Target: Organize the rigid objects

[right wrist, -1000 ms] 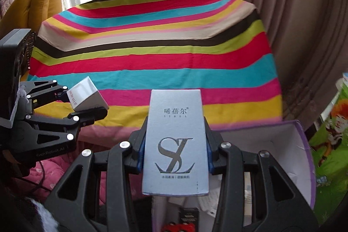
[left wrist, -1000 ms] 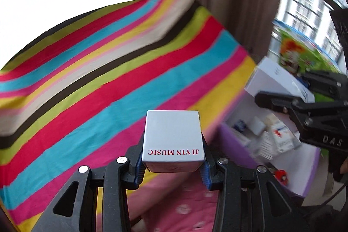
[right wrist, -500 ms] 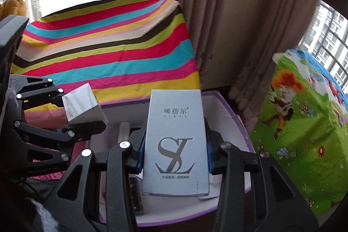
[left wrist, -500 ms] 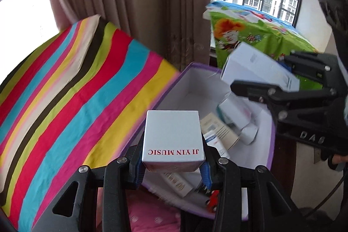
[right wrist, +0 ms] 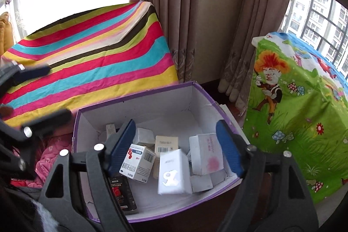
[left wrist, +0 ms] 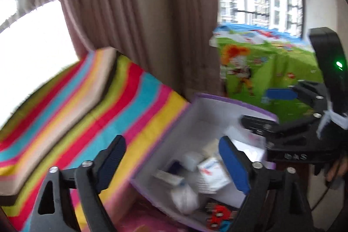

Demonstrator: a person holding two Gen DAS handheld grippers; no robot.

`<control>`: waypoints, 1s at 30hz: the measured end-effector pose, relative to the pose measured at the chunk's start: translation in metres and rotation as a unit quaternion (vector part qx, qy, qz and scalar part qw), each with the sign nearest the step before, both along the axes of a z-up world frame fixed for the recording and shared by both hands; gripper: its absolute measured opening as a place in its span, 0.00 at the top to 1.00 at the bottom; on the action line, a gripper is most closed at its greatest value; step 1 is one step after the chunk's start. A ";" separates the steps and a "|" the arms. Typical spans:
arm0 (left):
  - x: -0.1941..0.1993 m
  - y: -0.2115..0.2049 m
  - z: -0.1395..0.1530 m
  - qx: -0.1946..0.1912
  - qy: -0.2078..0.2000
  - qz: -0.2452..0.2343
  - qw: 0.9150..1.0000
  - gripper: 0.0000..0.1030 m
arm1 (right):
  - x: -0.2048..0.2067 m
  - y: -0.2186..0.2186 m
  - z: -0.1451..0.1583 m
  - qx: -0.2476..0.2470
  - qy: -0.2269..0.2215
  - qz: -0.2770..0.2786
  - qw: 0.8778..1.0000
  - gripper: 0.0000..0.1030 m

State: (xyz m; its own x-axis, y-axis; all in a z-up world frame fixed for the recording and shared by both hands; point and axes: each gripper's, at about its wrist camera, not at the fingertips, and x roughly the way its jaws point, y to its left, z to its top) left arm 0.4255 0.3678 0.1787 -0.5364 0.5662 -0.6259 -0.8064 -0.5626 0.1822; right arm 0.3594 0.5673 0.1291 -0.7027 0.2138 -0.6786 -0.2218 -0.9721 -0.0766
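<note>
A purple-rimmed white cardboard box (right wrist: 139, 92) stands beside the striped bed and holds several small cartons. The tall white "SL" carton (right wrist: 173, 171) lies in it among the others. My right gripper (right wrist: 175, 145) is open and empty right above the box. My left gripper (left wrist: 171, 162) is open and empty over the box's left rim (left wrist: 161, 142). The box contents look blurred in the left wrist view, so I cannot pick out the small "JI YIN MUSIC" box. The right gripper (left wrist: 267, 108) shows at the right of the left wrist view, and the left gripper (right wrist: 41, 92) at the left of the right wrist view.
A striped bedcover (right wrist: 91, 62) lies to the left of the box. Brown curtains (right wrist: 195, 14) hang behind it. A green cartoon-print cloth (right wrist: 293, 112) covers something to the right. Pink fabric (right wrist: 50, 158) lies at the box's left front.
Both grippers swung right from the bed to over the purple box and opened. The SL carton now lies in the box, and the small white box has left the left gripper.
</note>
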 end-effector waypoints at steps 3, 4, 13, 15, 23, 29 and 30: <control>0.006 -0.002 0.017 -0.014 0.041 0.043 0.998 0.12 | 0.001 -0.002 0.004 0.016 0.008 -0.011 1.000 0.17; 0.007 -0.003 0.020 -0.014 0.042 0.046 0.998 0.11 | 0.001 -0.002 0.005 0.016 0.011 -0.011 1.000 0.17; -0.009 -0.006 -0.007 -0.031 -0.057 0.035 0.997 0.05 | -0.002 -0.005 -0.013 0.026 -0.030 -0.020 0.999 0.16; -0.011 -0.007 -0.015 -0.032 -0.074 0.028 0.996 0.05 | -0.001 -0.006 -0.020 0.022 -0.042 -0.023 0.999 0.16; -0.014 0.002 -0.042 -0.054 -0.105 0.021 0.993 0.05 | -0.003 0.002 -0.042 0.010 -0.080 -0.042 0.996 0.16; -0.014 0.002 -0.048 -0.064 -0.112 0.022 0.991 0.05 | -0.002 0.003 -0.048 0.004 -0.089 -0.045 0.995 0.16; -0.014 0.001 -0.048 -0.064 -0.112 0.021 0.991 0.05 | -0.002 0.003 -0.049 0.002 -0.090 -0.044 0.995 0.16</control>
